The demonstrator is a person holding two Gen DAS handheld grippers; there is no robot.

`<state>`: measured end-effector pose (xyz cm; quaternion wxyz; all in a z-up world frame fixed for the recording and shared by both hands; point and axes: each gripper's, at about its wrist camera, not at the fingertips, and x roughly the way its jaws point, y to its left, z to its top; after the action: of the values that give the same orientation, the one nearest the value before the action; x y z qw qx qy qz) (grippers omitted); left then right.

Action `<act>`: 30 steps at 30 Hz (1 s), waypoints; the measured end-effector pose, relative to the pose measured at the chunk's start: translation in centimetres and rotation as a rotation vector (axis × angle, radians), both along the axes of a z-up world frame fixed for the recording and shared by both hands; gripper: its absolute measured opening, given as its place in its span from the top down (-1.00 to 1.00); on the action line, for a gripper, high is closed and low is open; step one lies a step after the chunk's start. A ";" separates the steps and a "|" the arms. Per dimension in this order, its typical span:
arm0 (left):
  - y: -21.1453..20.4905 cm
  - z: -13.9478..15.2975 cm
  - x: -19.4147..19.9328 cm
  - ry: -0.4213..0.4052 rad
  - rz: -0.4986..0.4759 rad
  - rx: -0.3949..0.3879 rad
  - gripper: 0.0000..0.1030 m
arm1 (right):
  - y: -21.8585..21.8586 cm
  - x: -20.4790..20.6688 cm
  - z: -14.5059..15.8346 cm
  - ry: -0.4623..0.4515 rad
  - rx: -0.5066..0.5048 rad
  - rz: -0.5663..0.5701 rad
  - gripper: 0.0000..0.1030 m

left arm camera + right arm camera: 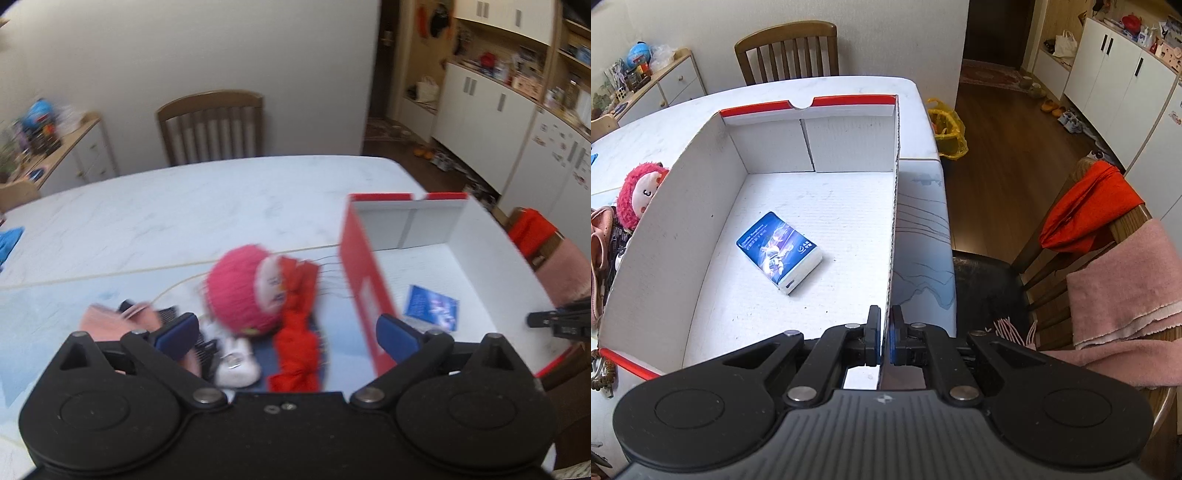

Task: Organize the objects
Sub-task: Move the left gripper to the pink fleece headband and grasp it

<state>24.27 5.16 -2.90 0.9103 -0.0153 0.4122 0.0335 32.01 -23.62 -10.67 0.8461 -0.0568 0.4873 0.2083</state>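
Note:
A red-and-white cardboard box (701, 206) stands open on the table, also in the left wrist view (364, 291). A blue tissue pack (779, 251) lies on its floor (432, 306). My right gripper (885, 332) is shut on the box's right wall, near its front corner. My left gripper (286, 332) is open and empty above a doll with pink hair and a red dress (258, 295), which lies left of the box. The doll's head shows in the right wrist view (641, 192). A pink pouch (110, 321) and a black comb (207, 350) lie beside it.
A wooden chair (212, 125) stands at the table's far side. Another chair with red and pink cloths (1108, 236) stands to the right. The table edge (945, 206) runs just right of the box. A side cabinet with clutter (646, 81) is at the back left.

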 end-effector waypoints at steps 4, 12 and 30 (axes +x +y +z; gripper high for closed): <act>2.5 -0.8 -0.5 0.015 0.051 0.014 -0.97 | 0.1 -0.2 -0.1 0.001 -0.004 -0.005 0.92; 7.9 -4.0 -2.0 0.082 0.179 0.013 -0.97 | 0.3 -0.2 -0.2 0.002 -0.017 -0.019 0.93; 11.1 -9.1 0.9 0.159 0.307 0.059 -0.97 | 0.9 -0.2 0.0 0.002 -0.046 -0.022 0.92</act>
<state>25.12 16.28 -11.96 0.8591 -0.0489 0.4746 0.1851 31.81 -22.70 -10.68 0.8465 -0.0708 0.4933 0.1876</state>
